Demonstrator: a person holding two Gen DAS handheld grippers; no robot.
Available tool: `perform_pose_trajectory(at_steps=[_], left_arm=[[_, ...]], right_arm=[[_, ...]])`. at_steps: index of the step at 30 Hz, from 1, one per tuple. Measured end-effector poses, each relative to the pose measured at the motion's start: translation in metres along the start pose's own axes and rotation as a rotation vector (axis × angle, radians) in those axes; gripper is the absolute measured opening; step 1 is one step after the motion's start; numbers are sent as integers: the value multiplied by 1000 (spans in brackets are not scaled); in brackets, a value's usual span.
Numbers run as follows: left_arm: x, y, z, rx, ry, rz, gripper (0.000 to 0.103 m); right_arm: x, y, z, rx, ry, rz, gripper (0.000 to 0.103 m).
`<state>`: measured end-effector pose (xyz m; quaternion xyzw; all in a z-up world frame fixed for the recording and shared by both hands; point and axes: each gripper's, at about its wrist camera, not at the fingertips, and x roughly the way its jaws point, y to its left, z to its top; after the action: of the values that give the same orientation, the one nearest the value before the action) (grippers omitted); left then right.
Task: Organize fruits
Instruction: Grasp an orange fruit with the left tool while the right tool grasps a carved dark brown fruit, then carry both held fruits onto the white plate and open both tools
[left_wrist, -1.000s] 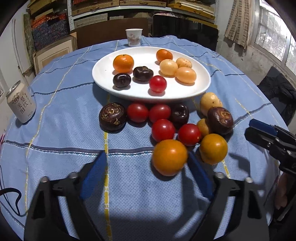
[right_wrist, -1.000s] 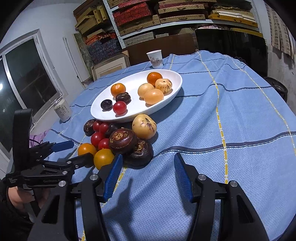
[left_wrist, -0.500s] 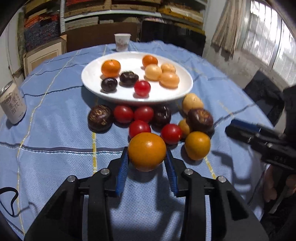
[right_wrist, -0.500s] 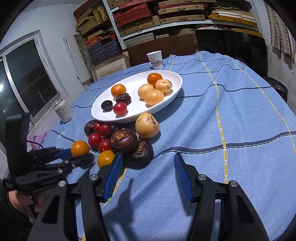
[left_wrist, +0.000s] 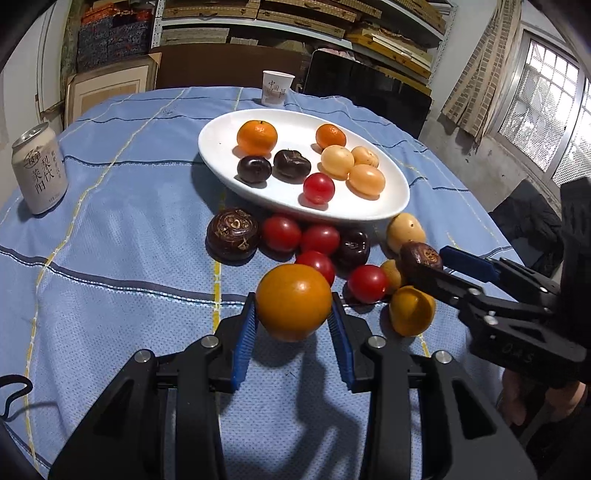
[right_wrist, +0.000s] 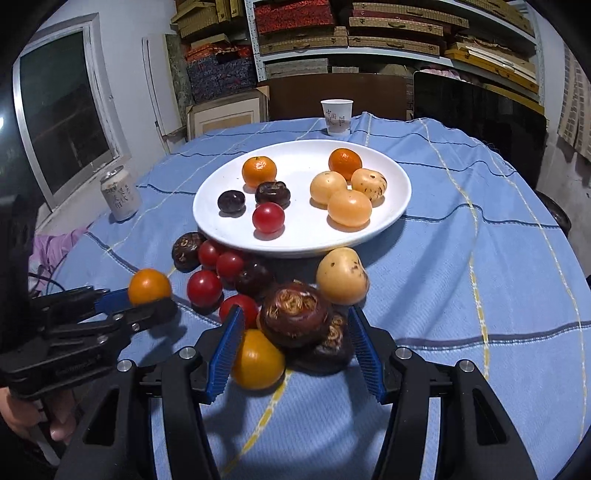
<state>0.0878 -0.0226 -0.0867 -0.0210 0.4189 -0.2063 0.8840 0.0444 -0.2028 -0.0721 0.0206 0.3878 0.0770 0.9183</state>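
two blue-padded black grippers work beside the oval white ceramic plate. the left gripper is clamped on a smooth round orange fruit, its pads pressed to both flanks and the fruit lifted clear of the blue checked tablecloth, on the near side of the plate. the right gripper stands apart around a dark brown carved round fruit in the loose heap just in front of the plate; its jaws have been drawing in a little, yet neither pad appears to press the fruit. a yellow-orange round fruit sits just beside its left pad, and a second dark fruit lies partly under the brown one.

the plate already holds two mandarins, two dark fruits, one red tomato and three pale yellow fruits. red tomatoes and a speckled pale yellow fruit wait at its near rim.

risks, as a judgement: the right pads could catch the neighbouring yellow-orange fruit or nudge the stacked heap so the tomatoes roll across the cloth; the smooth orange fruit could slip from the left pads if tilted on its way to the plate.
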Motion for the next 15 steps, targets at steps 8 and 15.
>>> perform_pose_trajectory(at_steps=[8, 15], left_arm=[[3, 0, -1, -3, 13, -15, 37], [4, 0, 0, -2, 17, -13, 37]], right_arm=[[3, -2, -1, 24, 13, 21, 43], [3, -2, -1, 26, 16, 24, 43]])
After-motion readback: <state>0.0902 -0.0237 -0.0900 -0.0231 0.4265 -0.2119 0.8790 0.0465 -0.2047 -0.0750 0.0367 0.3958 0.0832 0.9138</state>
